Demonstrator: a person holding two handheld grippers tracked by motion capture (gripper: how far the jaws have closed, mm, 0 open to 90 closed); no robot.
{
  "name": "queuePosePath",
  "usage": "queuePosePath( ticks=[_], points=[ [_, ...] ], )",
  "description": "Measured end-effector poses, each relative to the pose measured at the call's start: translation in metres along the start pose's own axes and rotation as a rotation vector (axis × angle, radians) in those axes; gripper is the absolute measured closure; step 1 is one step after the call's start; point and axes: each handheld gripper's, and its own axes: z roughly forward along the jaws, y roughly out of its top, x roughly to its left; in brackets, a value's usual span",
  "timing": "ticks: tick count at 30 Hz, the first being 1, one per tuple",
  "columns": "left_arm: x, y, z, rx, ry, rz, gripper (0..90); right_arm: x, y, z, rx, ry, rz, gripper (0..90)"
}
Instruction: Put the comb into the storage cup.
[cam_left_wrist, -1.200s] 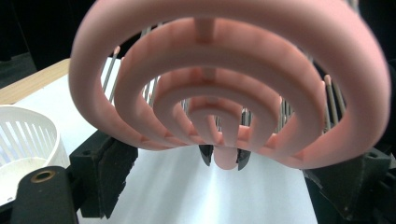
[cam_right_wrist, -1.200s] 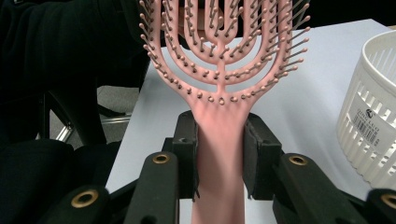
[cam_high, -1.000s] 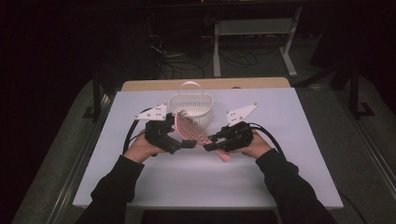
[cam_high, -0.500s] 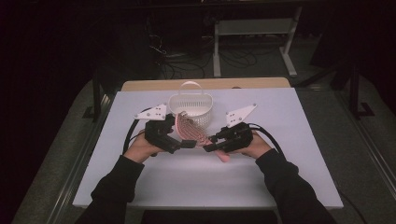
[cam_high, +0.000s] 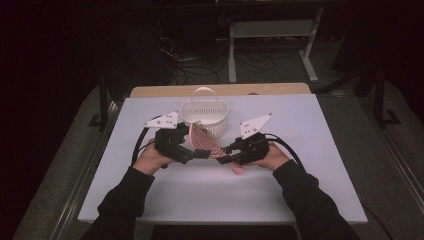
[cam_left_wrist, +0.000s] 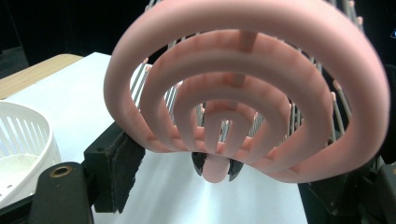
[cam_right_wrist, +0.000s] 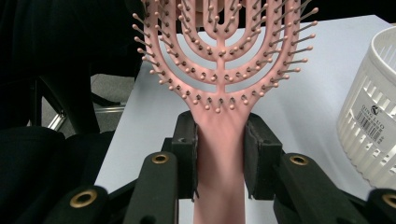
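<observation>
A pink vented hairbrush (cam_right_wrist: 219, 70) hangs above the white worktop (cam_high: 300, 195) — right gripper (cam_high: 231, 154) fingers clenched on its handle, left gripper (cam_high: 200, 154) fingers just closed on its head — beside a white basket (cam_high: 205, 112).

One piece of print can be read. In the right gripper view, a small white sticker (cam_right_wrist: 370, 122) sits on the outer wall of the white slotted plastic basket (cam_right_wrist: 373, 107). It carries a small round black logo mark and, beside it, the words "QONG LUO" in black capitals. Below that runs a black barcode whose digits are too small to make out. In the high view and the left gripper view the same basket shows no legible lettering.
</observation>
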Motion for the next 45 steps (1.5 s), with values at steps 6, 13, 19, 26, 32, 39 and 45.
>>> queuePosePath(
  ticks=[6,13,19,26,32,39,45],
  points=[
    [-0.001,0.001,0.001,0.003,0.004,-0.005,20.9,-0.001,-0.002,0.002,-0.002,0.009,0.009,67.7],
    [-0.003,0.003,0.002,-0.001,0.028,0.005,21.1,-0.002,-0.003,0.003,-0.016,-0.002,0.029,66.0],
    [-0.005,0.005,0.002,0.005,0.038,0.007,21.3,-0.002,-0.004,0.007,-0.01,-0.015,0.042,62.5],
    [-0.004,0.005,0.001,0.005,0.046,-0.001,21.3,-0.002,-0.005,0.01,-0.005,-0.053,0.053,44.2],
    [-0.002,0.005,-0.004,0.006,0.058,-0.004,21.3,-0.003,-0.004,0.006,-0.001,-0.112,0.075,31.1],
    [0.001,0.004,-0.012,0.009,0.092,-0.013,21.3,-0.003,-0.005,-0.005,0.003,-0.153,0.109,23.5],
    [0.003,0.004,-0.019,0.001,0.107,-0.019,21.2,0.0,-0.011,-0.019,0.012,-0.191,0.138,16.6]
  ],
)
